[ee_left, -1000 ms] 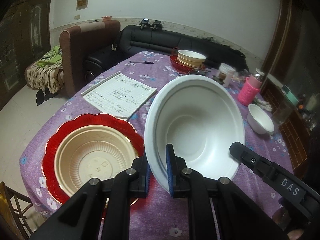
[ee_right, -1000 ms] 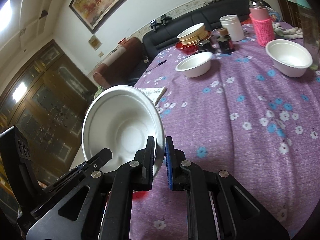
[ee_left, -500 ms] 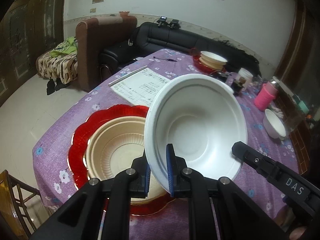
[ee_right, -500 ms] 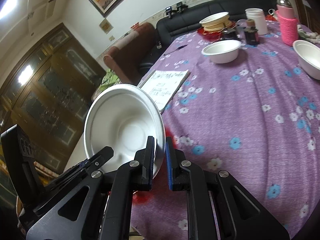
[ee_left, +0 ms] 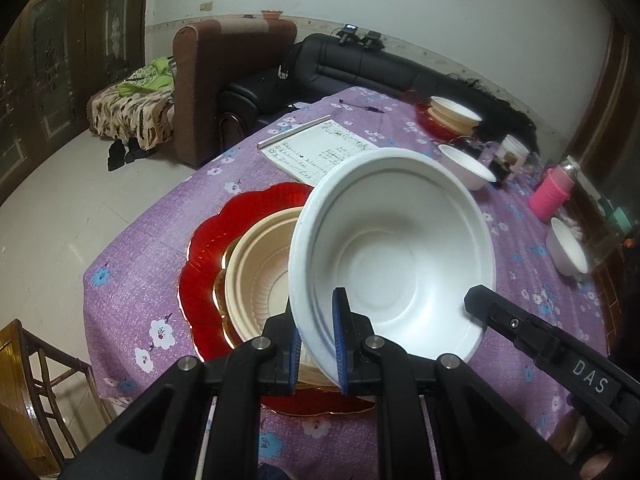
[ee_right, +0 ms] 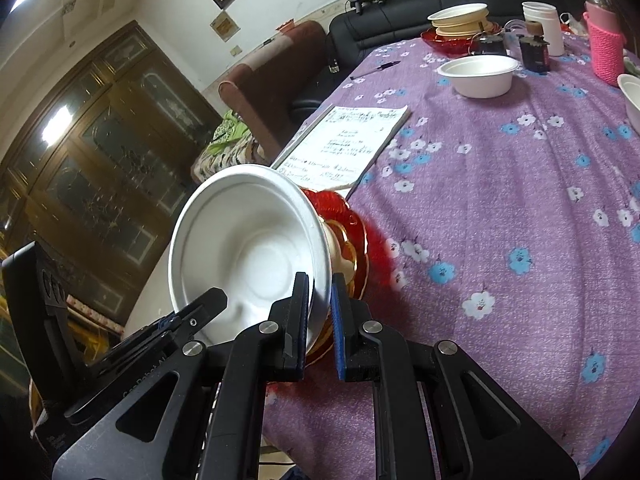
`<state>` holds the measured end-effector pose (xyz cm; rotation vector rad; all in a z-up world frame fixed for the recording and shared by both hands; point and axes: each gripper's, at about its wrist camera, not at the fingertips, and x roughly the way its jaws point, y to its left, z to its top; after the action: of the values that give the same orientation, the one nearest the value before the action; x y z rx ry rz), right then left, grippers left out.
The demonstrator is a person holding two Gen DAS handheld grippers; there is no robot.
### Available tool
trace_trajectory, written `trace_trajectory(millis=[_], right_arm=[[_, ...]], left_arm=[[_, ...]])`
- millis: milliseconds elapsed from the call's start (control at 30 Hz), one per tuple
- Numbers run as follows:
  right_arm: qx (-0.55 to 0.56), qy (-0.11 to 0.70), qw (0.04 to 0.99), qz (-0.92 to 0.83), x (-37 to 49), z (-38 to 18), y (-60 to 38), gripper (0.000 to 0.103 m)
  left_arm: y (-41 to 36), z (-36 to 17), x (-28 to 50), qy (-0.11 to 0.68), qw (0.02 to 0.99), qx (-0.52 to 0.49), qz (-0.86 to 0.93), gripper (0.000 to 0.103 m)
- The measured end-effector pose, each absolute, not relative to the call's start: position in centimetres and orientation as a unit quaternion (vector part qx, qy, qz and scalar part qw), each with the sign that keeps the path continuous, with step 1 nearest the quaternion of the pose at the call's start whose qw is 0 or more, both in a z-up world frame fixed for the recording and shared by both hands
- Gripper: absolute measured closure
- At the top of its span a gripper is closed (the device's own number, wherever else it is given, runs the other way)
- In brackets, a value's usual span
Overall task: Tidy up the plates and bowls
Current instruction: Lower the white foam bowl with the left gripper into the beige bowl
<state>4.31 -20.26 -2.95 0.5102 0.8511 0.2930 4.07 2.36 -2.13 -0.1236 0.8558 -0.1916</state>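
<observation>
Both the left gripper [ee_left: 316, 340] and right gripper [ee_right: 320, 320] have jaws clamped on the tilted white bowl [ee_left: 394, 256], above the beige bowl [ee_left: 260, 264] on the red plate [ee_left: 208, 248]. Level it, centre it, then lower slowly.

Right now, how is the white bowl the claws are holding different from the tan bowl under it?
The white bowl is smooth inside; the tan bowl has ribbed walls. The white bowl is tilted and held up by its rim in both the left claw and right claw; the tan bowl sits flat on the red plate. Both are round, empty and look about the same size.
</observation>
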Motion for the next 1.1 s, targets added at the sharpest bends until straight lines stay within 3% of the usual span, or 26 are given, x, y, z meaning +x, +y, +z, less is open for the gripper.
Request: trace_trajectory(millis=[1100], right_arm=[[0.229,0.433,0.856,0.166,5.6,-5.0,-17.5,0.092]], left_arm=[[4.7,-4.1,5.1,0.438,0.895,-0.064,-0.053,0.09]])
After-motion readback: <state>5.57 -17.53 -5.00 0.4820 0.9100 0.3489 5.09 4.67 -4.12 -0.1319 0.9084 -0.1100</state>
